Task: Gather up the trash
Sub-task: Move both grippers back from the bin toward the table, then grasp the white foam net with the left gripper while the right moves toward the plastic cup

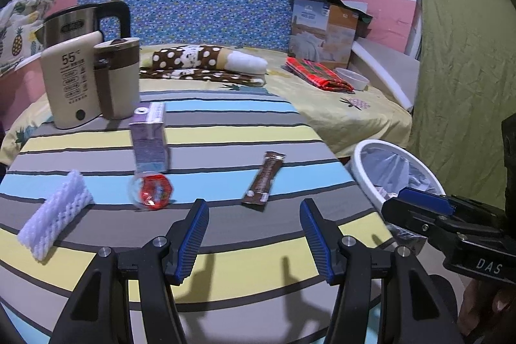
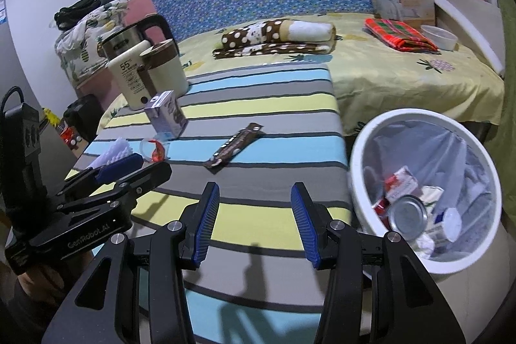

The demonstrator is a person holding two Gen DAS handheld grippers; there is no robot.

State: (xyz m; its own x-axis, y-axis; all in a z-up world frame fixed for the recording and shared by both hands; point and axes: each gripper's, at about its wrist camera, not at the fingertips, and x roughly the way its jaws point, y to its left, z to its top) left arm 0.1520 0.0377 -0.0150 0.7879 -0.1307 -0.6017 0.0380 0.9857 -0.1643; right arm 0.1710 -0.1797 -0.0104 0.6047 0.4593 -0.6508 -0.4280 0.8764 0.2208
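Observation:
On the striped table (image 1: 225, 263) lie a brown snack wrapper (image 1: 264, 181), a clear cup with a red lid (image 1: 151, 189), a purple drink carton (image 1: 150, 137) and a white foam net (image 1: 54, 215). My left gripper (image 1: 253, 208) is open and empty, just short of the wrapper. My right gripper (image 2: 254, 192) is open and empty above the table's near edge, left of the white trash bin (image 2: 361, 150). The bin holds a can and cartons. The wrapper (image 2: 233, 145), cup (image 2: 154, 149), carton (image 2: 166, 115) and net (image 2: 114, 152) also show in the right wrist view.
A cream flask (image 1: 69, 83), a brown-and-cream mug (image 1: 117, 76) and a steel kettle (image 1: 74, 23) stand at the table's far left. Behind is a bed with a dotted blanket (image 1: 206, 62), red cloth (image 1: 317, 74), white bowl (image 1: 353, 78) and a box (image 1: 322, 31). A green curtain (image 1: 467, 54) hangs right.

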